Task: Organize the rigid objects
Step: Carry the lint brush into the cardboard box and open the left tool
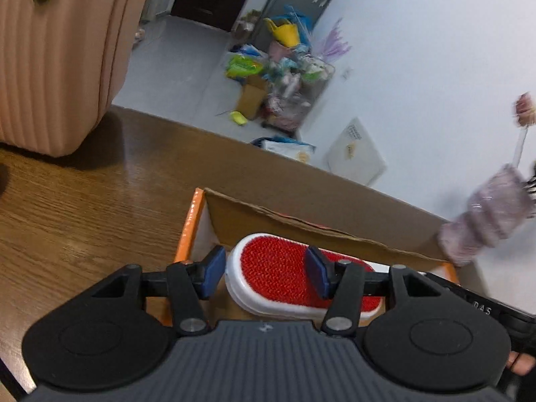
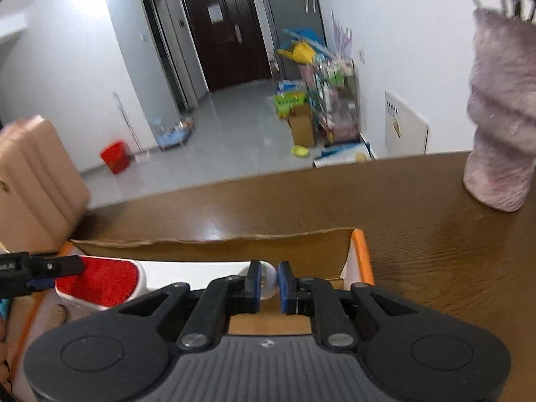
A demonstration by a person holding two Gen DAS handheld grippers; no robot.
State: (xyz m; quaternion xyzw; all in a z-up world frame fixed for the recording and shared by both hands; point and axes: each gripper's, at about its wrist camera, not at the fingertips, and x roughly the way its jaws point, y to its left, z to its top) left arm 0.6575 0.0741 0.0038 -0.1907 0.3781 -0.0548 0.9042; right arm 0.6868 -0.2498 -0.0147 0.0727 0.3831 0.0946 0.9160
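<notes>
Here the red-and-white lint brush [image 1: 294, 274] lies in the cardboard box [image 1: 301, 224] on the counter [image 1: 83, 207], long axis running left-right. The left gripper [image 1: 266, 276], jaws wide, straddles its head; the right gripper [image 2: 269, 283], jaws nearly closed, pinches its white handle end.

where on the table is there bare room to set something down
Bare wood lies between the pink case and the cardboard box, and between the box and the fuzzy purple object. Inside the box it is crowded: the red brush and both grippers.
</notes>
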